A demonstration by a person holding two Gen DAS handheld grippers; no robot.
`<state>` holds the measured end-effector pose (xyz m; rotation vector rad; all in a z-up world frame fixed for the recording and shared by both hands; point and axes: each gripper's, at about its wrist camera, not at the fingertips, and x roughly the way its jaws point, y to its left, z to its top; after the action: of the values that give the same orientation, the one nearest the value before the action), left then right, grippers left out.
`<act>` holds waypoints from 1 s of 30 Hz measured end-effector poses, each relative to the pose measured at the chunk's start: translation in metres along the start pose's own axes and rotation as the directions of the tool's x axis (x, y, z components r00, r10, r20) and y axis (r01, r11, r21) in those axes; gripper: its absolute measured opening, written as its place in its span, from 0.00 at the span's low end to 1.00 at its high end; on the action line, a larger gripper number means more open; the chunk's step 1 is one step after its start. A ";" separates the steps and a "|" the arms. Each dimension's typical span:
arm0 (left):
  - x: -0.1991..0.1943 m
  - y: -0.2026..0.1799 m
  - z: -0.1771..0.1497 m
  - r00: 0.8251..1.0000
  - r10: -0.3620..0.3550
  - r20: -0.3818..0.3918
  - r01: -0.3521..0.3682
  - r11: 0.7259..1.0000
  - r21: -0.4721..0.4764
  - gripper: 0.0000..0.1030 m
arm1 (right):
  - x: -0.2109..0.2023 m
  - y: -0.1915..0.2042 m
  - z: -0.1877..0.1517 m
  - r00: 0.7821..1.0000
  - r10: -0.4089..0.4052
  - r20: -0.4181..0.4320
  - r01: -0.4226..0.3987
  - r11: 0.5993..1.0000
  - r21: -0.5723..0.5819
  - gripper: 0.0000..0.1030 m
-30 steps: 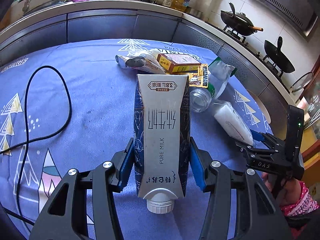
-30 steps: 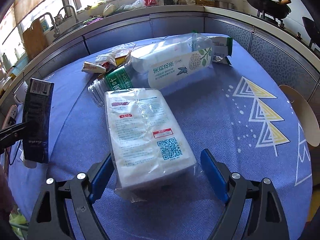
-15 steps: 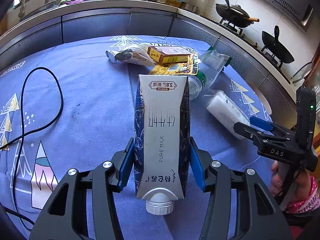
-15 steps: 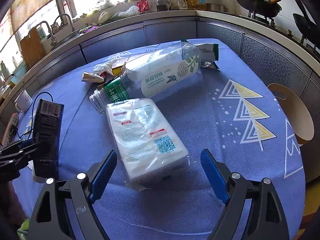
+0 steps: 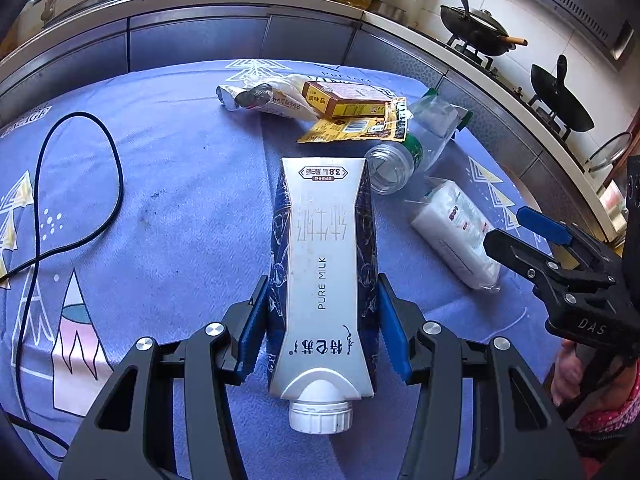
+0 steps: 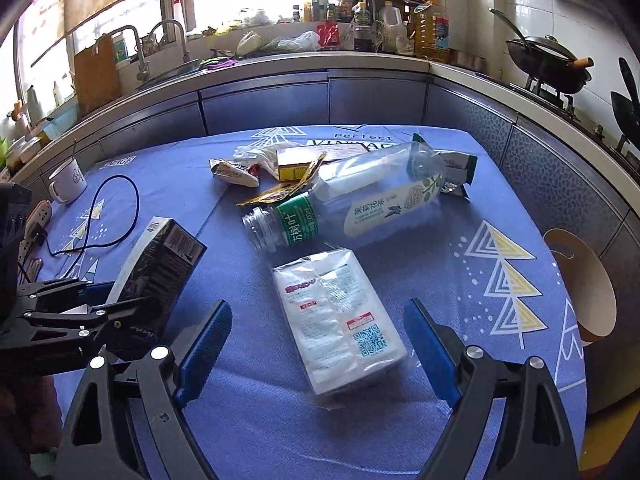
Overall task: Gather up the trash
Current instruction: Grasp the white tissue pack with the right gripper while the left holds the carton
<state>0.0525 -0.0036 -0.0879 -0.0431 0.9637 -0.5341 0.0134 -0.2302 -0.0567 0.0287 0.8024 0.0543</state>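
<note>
My left gripper (image 5: 322, 320) is shut on a white and dark-blue milk carton (image 5: 324, 264), cap toward the camera, held above the blue tablecloth; the carton shows in the right wrist view (image 6: 160, 276) at the left. My right gripper (image 6: 316, 344) is open and empty, with a white tissue pack (image 6: 340, 320) lying on the table between and just beyond its fingers. The tissue pack (image 5: 456, 232) and right gripper (image 5: 532, 232) show at the right of the left wrist view. A clear plastic bottle (image 6: 344, 204), a yellow box (image 5: 344, 100) and wrappers (image 5: 360, 128) lie farther back.
A black cable (image 5: 80, 184) loops on the table's left. A white mug (image 6: 68, 176) and power strip (image 6: 36, 224) sit at the far left. A wooden stool (image 6: 580, 284) stands off the right edge. Counters with sink and woks (image 5: 480, 36) ring the table.
Both grippers have drawn back and risen. The tissue pack now lies farther out from the right gripper's fingers. The left gripper still holds the carton.
</note>
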 end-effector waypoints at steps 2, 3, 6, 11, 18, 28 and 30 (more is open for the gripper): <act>0.002 0.001 -0.001 1.000 -0.003 -0.004 0.003 1.000 -0.004 0.49 | 0.002 0.002 0.001 1.000 0.003 -0.004 -0.003 1.000 -0.006 0.85; 0.002 0.002 -0.001 1.000 -0.004 -0.005 0.004 1.000 -0.004 0.49 | 0.003 0.003 0.001 1.000 0.005 -0.007 -0.005 1.000 -0.007 0.85; 0.004 0.003 -0.001 1.000 -0.007 -0.010 0.007 1.000 -0.007 0.49 | 0.007 0.005 0.003 1.000 0.008 -0.019 -0.009 1.000 -0.011 0.85; 0.006 0.005 0.000 1.000 -0.014 -0.012 0.014 1.000 -0.013 0.49 | 0.011 0.012 0.003 0.999 0.009 -0.035 -0.010 0.999 -0.038 0.85; 0.006 0.007 -0.001 1.000 -0.024 -0.013 0.024 0.999 -0.021 0.49 | 0.013 0.029 0.006 1.000 -0.008 -0.024 0.005 0.993 -0.118 0.85; 0.007 0.008 -0.001 0.999 -0.034 -0.017 0.034 0.999 -0.023 0.49 | 0.019 0.027 0.007 0.999 -0.002 -0.043 -0.003 0.994 -0.114 0.85; 0.008 0.008 -0.001 0.999 -0.036 -0.021 0.036 0.999 -0.028 0.50 | 0.019 0.027 0.007 0.999 -0.003 -0.041 -0.002 0.993 -0.117 0.85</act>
<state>0.0586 0.0000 -0.0969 -0.0793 0.9927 -0.5555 0.0307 -0.2026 -0.0640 -0.0842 0.8392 0.1017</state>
